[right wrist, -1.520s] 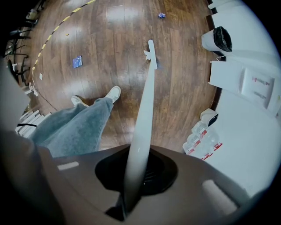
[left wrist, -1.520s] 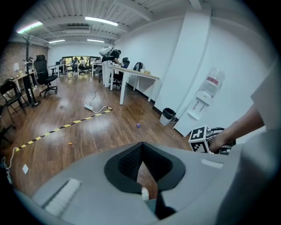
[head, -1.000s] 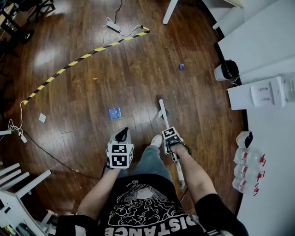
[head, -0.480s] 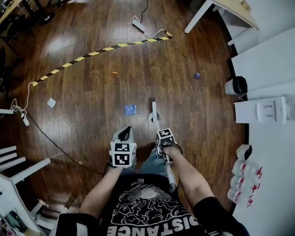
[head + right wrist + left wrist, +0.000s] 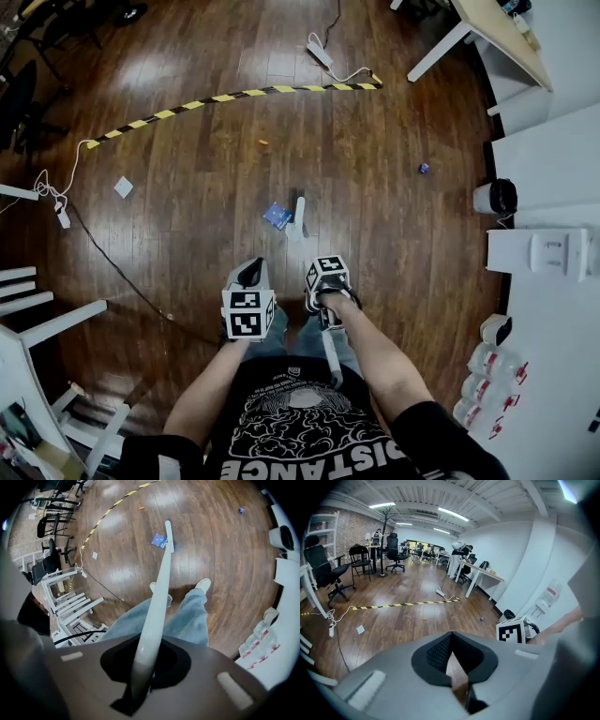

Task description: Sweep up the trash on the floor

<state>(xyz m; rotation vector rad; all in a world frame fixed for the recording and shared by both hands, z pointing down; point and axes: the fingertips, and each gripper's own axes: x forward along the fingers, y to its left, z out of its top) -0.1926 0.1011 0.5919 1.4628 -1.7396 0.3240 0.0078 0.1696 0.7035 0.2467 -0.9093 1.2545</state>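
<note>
1. The dark brown plank wood floor [image 5: 187,244] is seriously glossy; the ceiling lights glare off it in pale patches.
2. The long white broom handle [image 5: 157,602] is smooth with a soft sheen. It looks like plastic (could be coated metal, can't tell).
3. The left gripper [image 5: 451,648] has a matt grey plastic shell, and its black pads [image 5: 438,656] show a fine meshy texture.
4. The small blue scrap [image 5: 277,216] looks like thin creased wrapper.
5. The faded blue jeans [image 5: 187,616] are matt denim cloth.
6. The little white square [image 5: 123,187] looks like flat matt paper.
</note>
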